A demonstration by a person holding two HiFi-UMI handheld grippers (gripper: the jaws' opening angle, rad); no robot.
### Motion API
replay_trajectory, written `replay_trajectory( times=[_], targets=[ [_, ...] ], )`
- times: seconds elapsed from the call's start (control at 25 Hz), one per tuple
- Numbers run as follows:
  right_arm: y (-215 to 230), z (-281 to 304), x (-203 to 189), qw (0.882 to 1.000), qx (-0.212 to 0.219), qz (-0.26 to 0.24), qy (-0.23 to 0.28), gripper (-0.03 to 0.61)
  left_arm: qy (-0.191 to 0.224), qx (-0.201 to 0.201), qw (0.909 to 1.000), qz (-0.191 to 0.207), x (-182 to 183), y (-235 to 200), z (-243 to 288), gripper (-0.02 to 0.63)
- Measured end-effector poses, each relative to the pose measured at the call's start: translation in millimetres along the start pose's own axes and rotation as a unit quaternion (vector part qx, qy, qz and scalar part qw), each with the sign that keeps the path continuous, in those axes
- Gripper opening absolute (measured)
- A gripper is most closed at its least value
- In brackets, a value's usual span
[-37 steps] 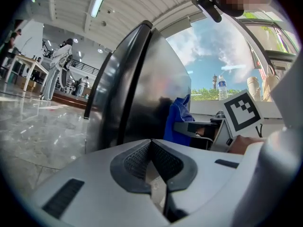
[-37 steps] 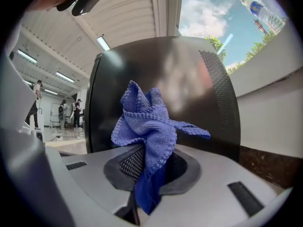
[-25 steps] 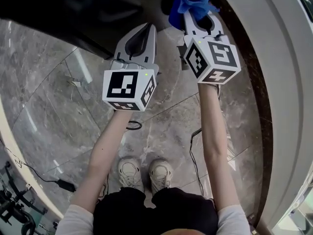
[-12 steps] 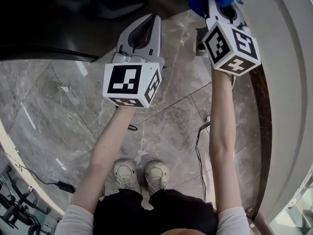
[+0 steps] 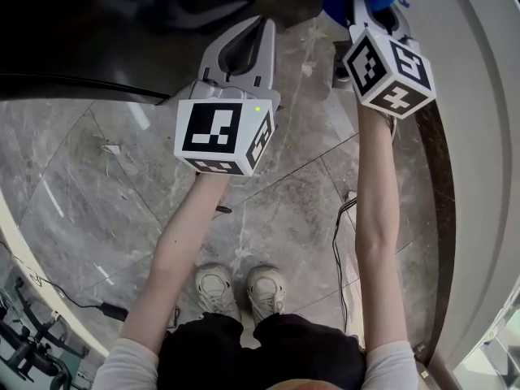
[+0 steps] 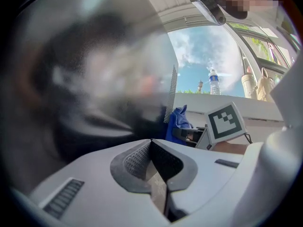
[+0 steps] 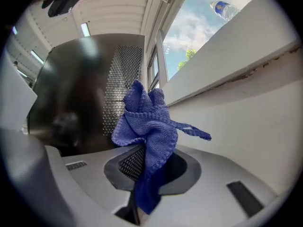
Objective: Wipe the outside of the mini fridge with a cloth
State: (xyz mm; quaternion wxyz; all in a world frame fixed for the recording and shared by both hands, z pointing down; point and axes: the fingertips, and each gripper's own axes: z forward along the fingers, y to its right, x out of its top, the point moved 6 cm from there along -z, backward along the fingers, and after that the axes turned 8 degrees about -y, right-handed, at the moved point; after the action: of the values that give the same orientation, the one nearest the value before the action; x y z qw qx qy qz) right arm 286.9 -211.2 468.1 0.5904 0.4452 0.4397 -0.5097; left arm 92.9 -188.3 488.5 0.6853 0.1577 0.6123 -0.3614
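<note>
Two tools are up at the mini fridge (image 5: 122, 23) — dark glossy body, with a perforated vent panel (image 7: 120, 79) on the side facing the right tool (image 7: 142, 150). Right tool pinches the blue cloth (image 7: 147, 122); the cloth bunches above the jaws, just beside the vent panel, contact can't be told. Left tool (image 6: 151, 143) is pressed together with nothing between the jaws, pointed at the fridge's blurry dark face. Head view: both arms stretched forward over the grey marble floor (image 5: 81, 193) — white wall (image 5: 479, 136) at right.
</note>
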Motion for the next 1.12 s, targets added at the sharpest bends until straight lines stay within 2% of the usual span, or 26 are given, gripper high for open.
replay_trajectory(
  times=[0.28, 0.36, 0.52, 0.68, 0.76, 0.92, 1.12],
  targets=[
    [2, -7, 4, 1.000, -0.019, 0.012, -0.002, 0.088, 0.004, 0.015, 0.9999, -0.001, 6, -9, -27, 0.004],
    [-6, -19, 6, 1.000, -0.009, 0.018, 0.010, 0.089, 0.005, 0.026, 0.9996, -0.011, 4, -12, -42, 0.005],
    [-43, -51, 1, 0.999, 0.033, 0.034, 0.026, 0.088, 0.005, 0.058, 0.9980, -0.025, -4, -25, -84, 0.005],
    [-106, -78, -23, 0.995, 0.102, 0.020, 0.002, 0.088, 0.014, 0.099, 0.9947, -0.022, -10, -39, -129, 0.004],
    [-143, -85, -39, 0.989, 0.150, 0.001, -0.014, 0.088, 0.023, 0.119, 0.9925, -0.017, -12, -45, -150, 0.005],
    [-202, -100, -65, 0.974, 0.222, 0.004, -0.034, 0.089, 0.030, 0.148, 0.9885, -0.009, -19, -58, -185, 0.005],
    [-245, -97, -86, 0.963, 0.263, 0.010, -0.054, 0.089, 0.031, 0.191, 0.9811, 0.007, -22, -82, -204, 0.004]
  ],
)
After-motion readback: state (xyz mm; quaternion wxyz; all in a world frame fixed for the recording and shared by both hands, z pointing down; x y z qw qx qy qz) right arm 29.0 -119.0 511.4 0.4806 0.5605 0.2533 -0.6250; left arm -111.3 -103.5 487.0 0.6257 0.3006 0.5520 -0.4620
